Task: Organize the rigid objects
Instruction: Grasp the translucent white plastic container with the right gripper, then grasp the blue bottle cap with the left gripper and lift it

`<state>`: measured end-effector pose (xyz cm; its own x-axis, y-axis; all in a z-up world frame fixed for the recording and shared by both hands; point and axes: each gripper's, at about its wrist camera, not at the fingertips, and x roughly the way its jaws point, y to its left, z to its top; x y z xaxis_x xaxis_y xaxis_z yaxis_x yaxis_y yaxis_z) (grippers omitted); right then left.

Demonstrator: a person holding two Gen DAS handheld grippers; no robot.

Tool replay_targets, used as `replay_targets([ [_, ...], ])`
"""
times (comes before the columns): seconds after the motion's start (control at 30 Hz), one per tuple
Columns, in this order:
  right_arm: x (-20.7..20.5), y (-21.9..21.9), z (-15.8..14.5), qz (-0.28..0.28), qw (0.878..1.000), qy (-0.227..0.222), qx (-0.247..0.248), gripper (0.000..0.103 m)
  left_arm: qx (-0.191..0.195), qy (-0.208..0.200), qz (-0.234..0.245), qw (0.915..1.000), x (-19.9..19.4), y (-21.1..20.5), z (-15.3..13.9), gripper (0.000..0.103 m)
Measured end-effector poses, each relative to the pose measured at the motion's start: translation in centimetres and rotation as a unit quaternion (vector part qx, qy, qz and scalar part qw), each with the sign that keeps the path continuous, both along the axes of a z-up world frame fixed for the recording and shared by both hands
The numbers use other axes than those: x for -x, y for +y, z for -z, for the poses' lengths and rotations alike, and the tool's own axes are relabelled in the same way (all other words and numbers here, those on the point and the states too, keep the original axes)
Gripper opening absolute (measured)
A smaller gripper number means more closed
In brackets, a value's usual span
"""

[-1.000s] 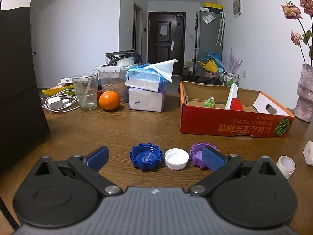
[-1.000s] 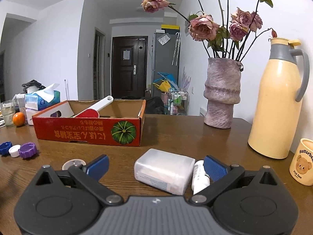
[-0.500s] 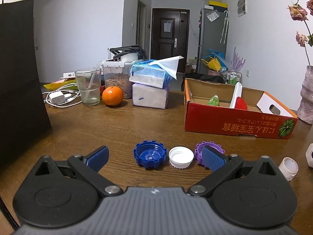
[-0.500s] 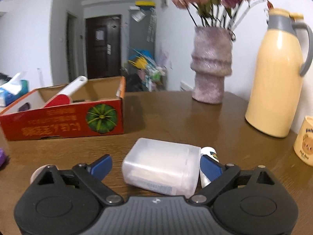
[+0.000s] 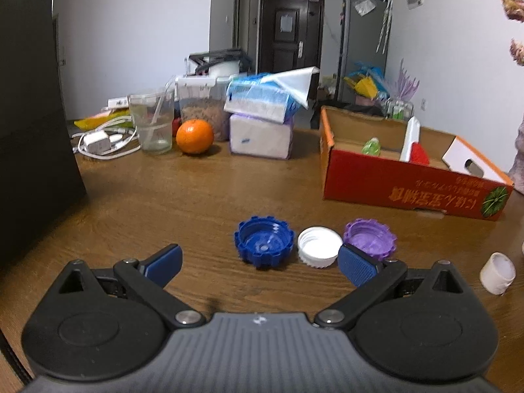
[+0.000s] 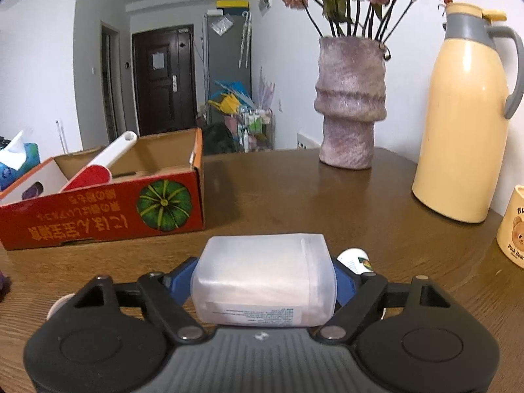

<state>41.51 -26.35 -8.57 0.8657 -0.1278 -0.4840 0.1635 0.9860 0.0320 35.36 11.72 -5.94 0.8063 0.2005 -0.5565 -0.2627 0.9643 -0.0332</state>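
Between my right gripper's [image 6: 265, 276] blue pads I am seeing a frosted plastic box [image 6: 265, 278] lying on its side on the wooden table [image 6: 294, 196]. The jaws have just been closing, and both pads are now sitting against the box's two ends, so I am reading this as a grip on it. A small white tube [image 6: 355, 258] is lying just beside the box on its right, partly hidden behind the right finger. Farther off to the left, the red cardboard box [image 6: 98, 222] is standing open with a red-and-white scoop [image 6: 101, 163] leaning inside it. On the far right, a mauve vase [image 6: 348, 104] of dried roses and a cream thermos jug [image 6: 458, 124] are standing near the wall, and a bear mug [image 6: 512, 229] is showing at the right edge.

My left gripper [image 5: 260, 263] is hanging above the table with its jaws wide apart and nothing between the pads. Just ahead of it three caps are lying in a row, openings up: a blue cap [image 5: 263, 245], a white cap [image 5: 319, 245] touching or nearly touching it, and a purple cap [image 5: 370, 237] partly behind the right finger. A small white cup [image 5: 497, 273] is lying on its side well to the right. At the far left an orange [image 5: 195, 136], a glass [image 5: 151, 124] and two tissue packs [image 5: 260, 121] are crowding the table.
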Motion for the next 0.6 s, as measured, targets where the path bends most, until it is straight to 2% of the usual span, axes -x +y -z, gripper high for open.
replay_targets([
  [0.23, 1.1, 0.7, -0.5, -0.017, 0.999, -0.028, 0.008, 0.082, 0.012, 0.034, -0.016, 0.9992, -1.5, 1.7, 1.1, 0.103],
  [0.6, 1.4, 1.2, -0.6, -0.028, 0.999, -0.037, 0.008, 0.082, -0.009, 0.064, -0.011, 0.9978, -3.7, 2.1, 2.5, 0.103],
])
